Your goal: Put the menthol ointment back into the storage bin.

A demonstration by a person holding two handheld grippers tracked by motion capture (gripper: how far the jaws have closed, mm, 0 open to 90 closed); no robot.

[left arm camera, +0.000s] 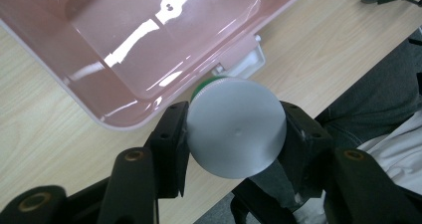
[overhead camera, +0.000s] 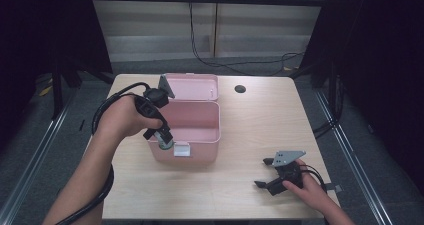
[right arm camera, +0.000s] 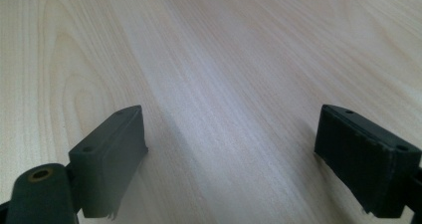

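Note:
A round tin (left arm camera: 234,134) with a flat grey end and a green band sits between the jaws of my left gripper (left arm camera: 234,129), which is shut on its sides. In the high view this left gripper (overhead camera: 163,139) points down and holds the tin (overhead camera: 165,144) over the front left corner of an open pink box (overhead camera: 200,122). The box's lid (overhead camera: 192,87) stands up at the back. My right gripper (overhead camera: 264,172) rests low over the table at the front right, open, with bare wood between its fingers (right arm camera: 107,149).
The box has a white latch (overhead camera: 182,150) on its front wall. A dark round hole (overhead camera: 240,89) lies in the wooden table (overhead camera: 260,125) behind the box. Cables trail from both grippers. The left gripper view shows the person's clothing (left arm camera: 388,104) at the table's edge.

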